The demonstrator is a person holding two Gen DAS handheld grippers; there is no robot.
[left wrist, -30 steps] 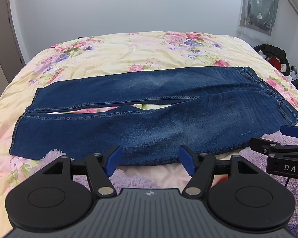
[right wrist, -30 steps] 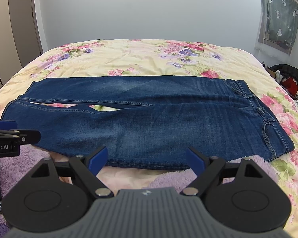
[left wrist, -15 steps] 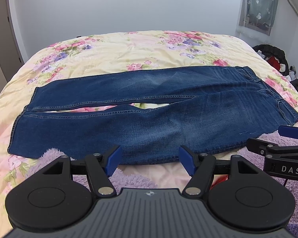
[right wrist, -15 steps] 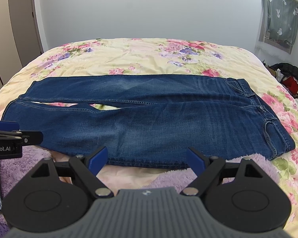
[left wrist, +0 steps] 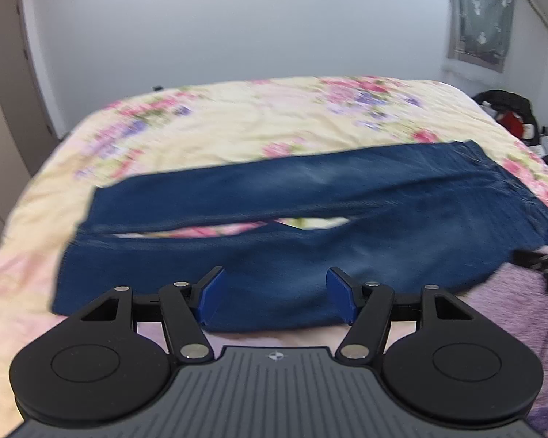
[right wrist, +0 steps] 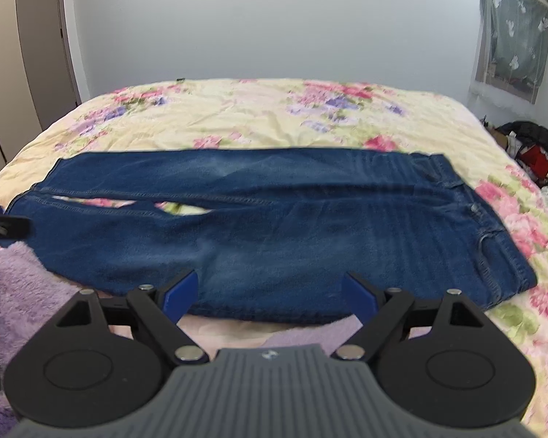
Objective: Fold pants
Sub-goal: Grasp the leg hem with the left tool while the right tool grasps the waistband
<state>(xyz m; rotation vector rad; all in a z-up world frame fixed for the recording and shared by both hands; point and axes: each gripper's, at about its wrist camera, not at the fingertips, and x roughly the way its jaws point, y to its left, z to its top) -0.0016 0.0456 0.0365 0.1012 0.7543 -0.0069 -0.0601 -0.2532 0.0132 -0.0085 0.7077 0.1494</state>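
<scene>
The blue denim pants (right wrist: pixel 274 219) lie flat across the middle of the frame on the floral-quilted bed (right wrist: pixel 255 116), waistband at right, leg hems at left. A fuzzy lilac blanket (right wrist: pixel 22 284) lies under their near edge, lower left. A dark clothes heap (right wrist: pixel 533 146) sits at far right, beyond the bed.

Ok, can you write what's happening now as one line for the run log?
stage: before first fold | jeans: flat on bed, legs apart | left gripper: open, empty | right gripper: open, empty

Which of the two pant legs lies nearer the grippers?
The front leg of the jeans, whose long edge runs along the bed's near side just ahead of both open grippers; the other leg lies beyond it.
</scene>
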